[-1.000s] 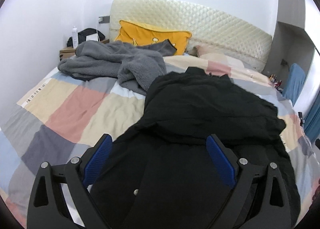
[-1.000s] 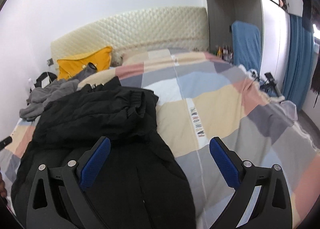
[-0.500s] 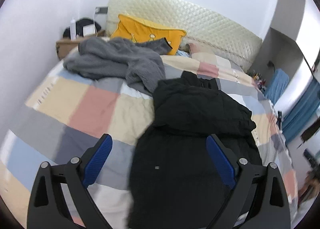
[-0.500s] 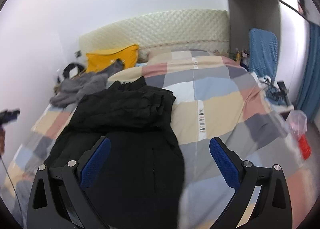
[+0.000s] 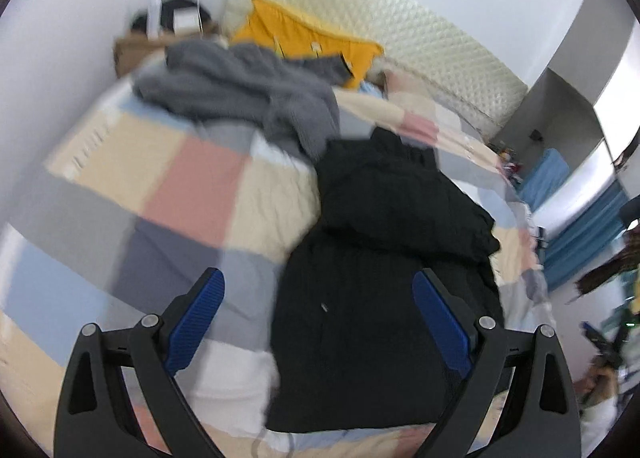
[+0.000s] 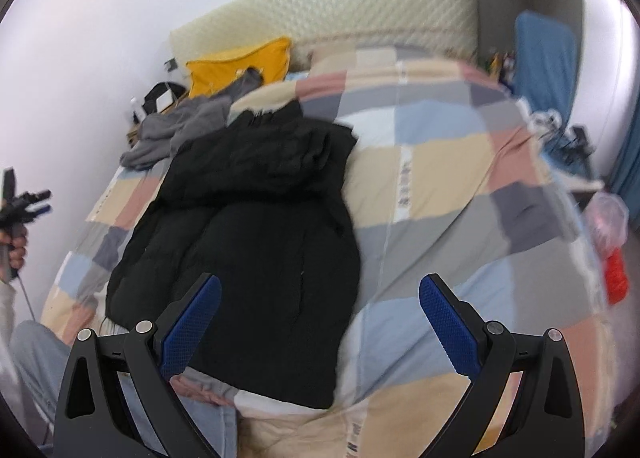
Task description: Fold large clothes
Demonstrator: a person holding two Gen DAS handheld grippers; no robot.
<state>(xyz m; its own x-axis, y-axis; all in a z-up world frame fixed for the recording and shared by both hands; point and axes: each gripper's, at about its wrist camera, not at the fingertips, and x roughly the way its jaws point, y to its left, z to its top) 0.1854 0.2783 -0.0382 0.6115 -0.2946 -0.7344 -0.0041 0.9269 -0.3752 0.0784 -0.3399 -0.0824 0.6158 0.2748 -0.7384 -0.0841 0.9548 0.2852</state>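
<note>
Black jacket (image 5: 384, 278) lay flat on the patchwork quilt (image 5: 192, 194), lengthwise along the bed, hem toward the foot edge and collar end toward the headboard (image 5: 400, 34). Upper part was folded back over the body, forming a thicker bunched layer across the middle. In the right wrist view the same jacket (image 6: 248, 226) sat left of the quilt's centre seam, w/ bare quilt (image 6: 460, 186) to its right.

Left gripper (image 5: 318, 322) was above the jacket's lower half, clear of the fabric, w/ jaws spread wide and nothing between the blue pads (image 5: 196, 322). Right gripper (image 6: 320, 326) was above the jacket's hem corner and adjacent quilt, jaws likewise spread wide, pads (image 6: 448, 326) empty. No contact w/ the garment at either gripper.

Grey fleece garment (image 5: 240, 94) lay crumpled near the head of the bed, just beyond the jacket's collar end, approx. touching it. Yellow pillow (image 5: 304, 38) leaned against the headboard behind the fleece. At the left edge of the right wrist view, the person's left hand (image 6: 14, 250) gripped the other tool's handle. Both views were motion-blurred.
</note>
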